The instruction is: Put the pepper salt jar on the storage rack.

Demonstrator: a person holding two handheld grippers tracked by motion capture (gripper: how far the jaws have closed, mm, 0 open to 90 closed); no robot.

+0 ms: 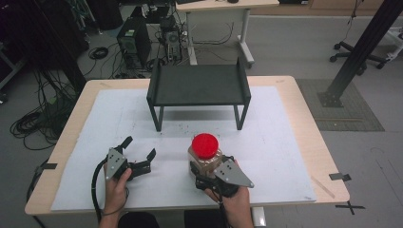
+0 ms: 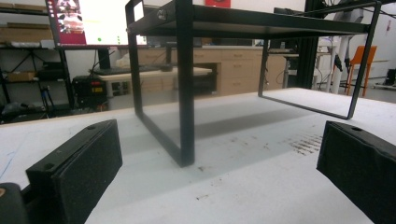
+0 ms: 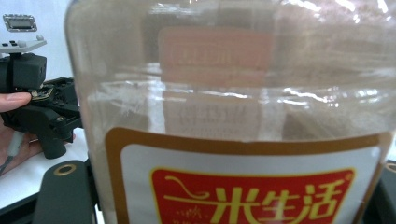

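Observation:
A clear plastic jar with a red lid and a red-and-white label stands upright near the table's front, right of centre. My right gripper is shut on its body, one jaw at each side, and the jar looms close in the right gripper view. Whether the jar rests on the sheet or hangs just above it, I cannot tell. My left gripper is open at the front left, low over the sheet, with nothing between its pads. It faces a black shelf rack.
The black metal shelf rack stands on thin legs at the table's back middle. A white sheet covers most of the wooden table. Behind the table are computer towers, cables and a desk.

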